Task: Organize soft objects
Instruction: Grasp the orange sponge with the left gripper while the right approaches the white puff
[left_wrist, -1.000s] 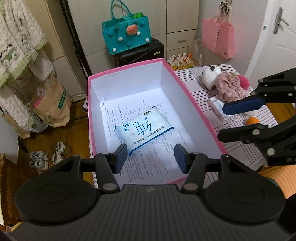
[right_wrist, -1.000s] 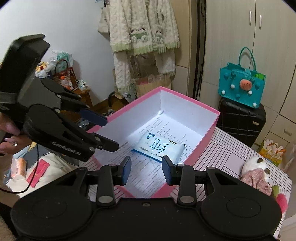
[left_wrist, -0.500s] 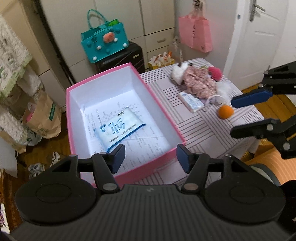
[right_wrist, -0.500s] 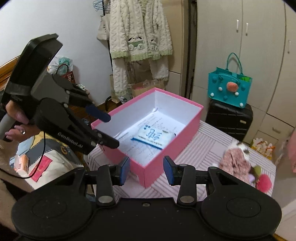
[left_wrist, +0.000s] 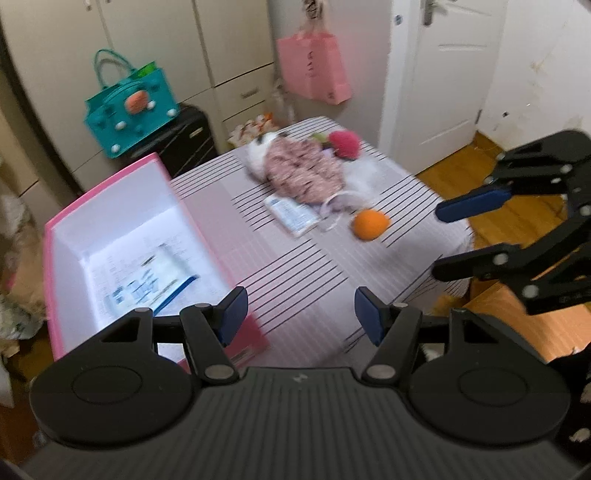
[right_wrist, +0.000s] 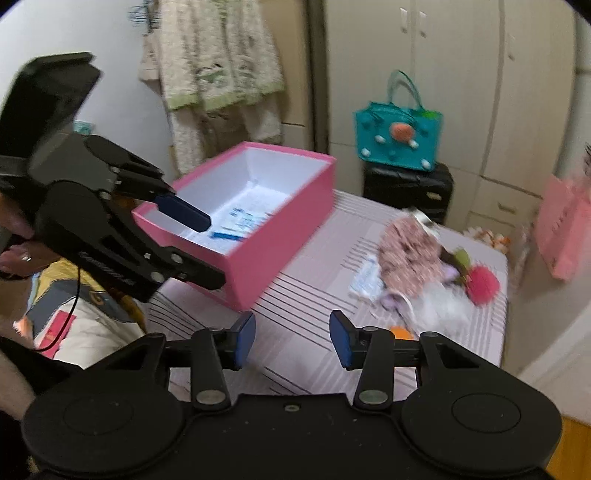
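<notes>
Both your left gripper and right gripper are empty, the right's jaws opening, and the soft pile lies ahead and right of the right jaws, nearer them than the left's.

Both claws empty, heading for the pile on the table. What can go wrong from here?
1. The pile is tangled: plush, cloth and a loop overlap, so one pinch may drag several.
2. The orange ball lies loose near the table edge; a nudge might roll it off.
3. The right claw, jaws opening, and the left claw aim at one spot and may collide.
</notes>
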